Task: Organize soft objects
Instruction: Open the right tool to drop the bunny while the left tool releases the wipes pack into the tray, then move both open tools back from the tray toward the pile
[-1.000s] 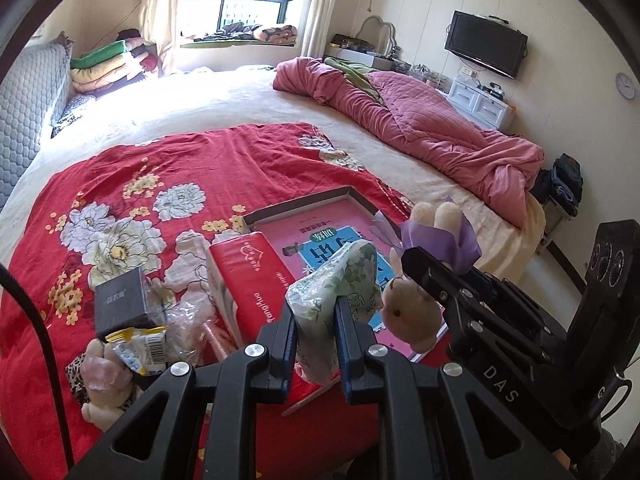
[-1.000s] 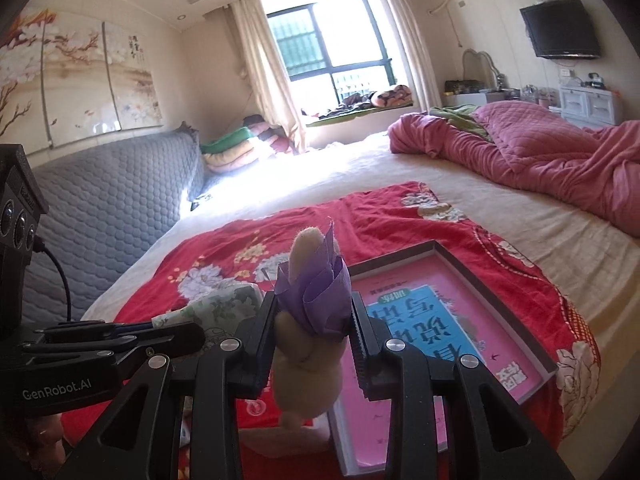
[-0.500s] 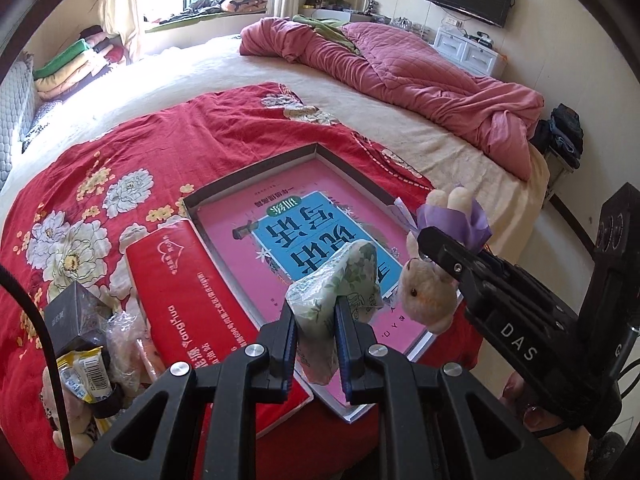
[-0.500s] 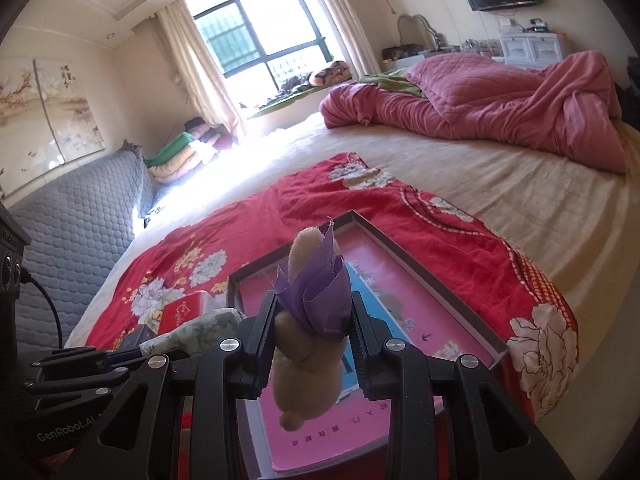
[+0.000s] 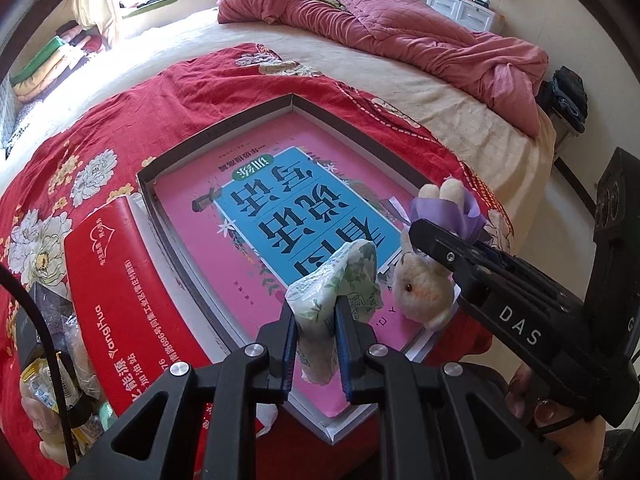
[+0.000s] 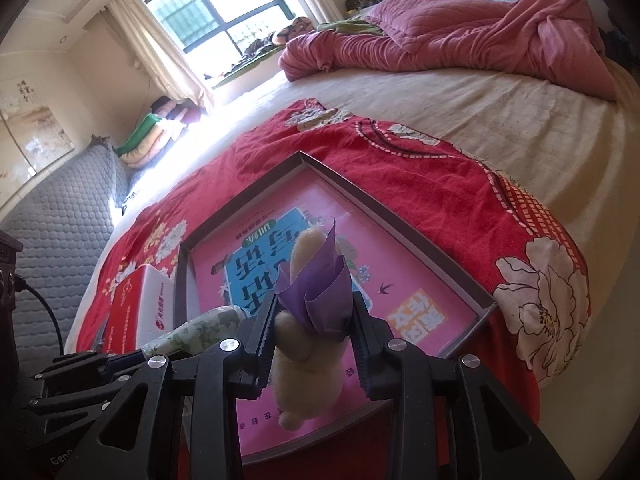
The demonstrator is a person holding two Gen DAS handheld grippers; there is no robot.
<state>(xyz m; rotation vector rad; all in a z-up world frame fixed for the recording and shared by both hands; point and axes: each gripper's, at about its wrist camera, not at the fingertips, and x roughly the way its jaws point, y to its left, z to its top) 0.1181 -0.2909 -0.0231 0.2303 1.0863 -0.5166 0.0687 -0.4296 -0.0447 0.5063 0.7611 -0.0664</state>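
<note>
My left gripper [image 5: 315,312] is shut on a soft tissue pack with a green leaf print [image 5: 340,276], held over the near corner of a shallow box tray [image 5: 224,128] with a pink and blue printed floor. Just to its right, my right gripper [image 6: 314,308] holds a beige plush rabbit with a purple bow [image 6: 304,356] above the same tray [image 6: 384,208]. Its jaws are opening, with the bow still touching both pads. The rabbit [image 5: 420,292] hangs head down beside the tissue pack [image 6: 192,332].
The tray lies on a red floral blanket [image 5: 120,92] on a wide bed. A red tissue box [image 5: 120,288] lies along its left side, with snack packets [image 5: 44,380] and other clutter further left. A pink quilt [image 5: 420,40] is heaped at the back. The bed edge drops off at the right.
Both grippers have come forward and down over the tray, each still carrying its item. The tray now fills the middle of both views.
</note>
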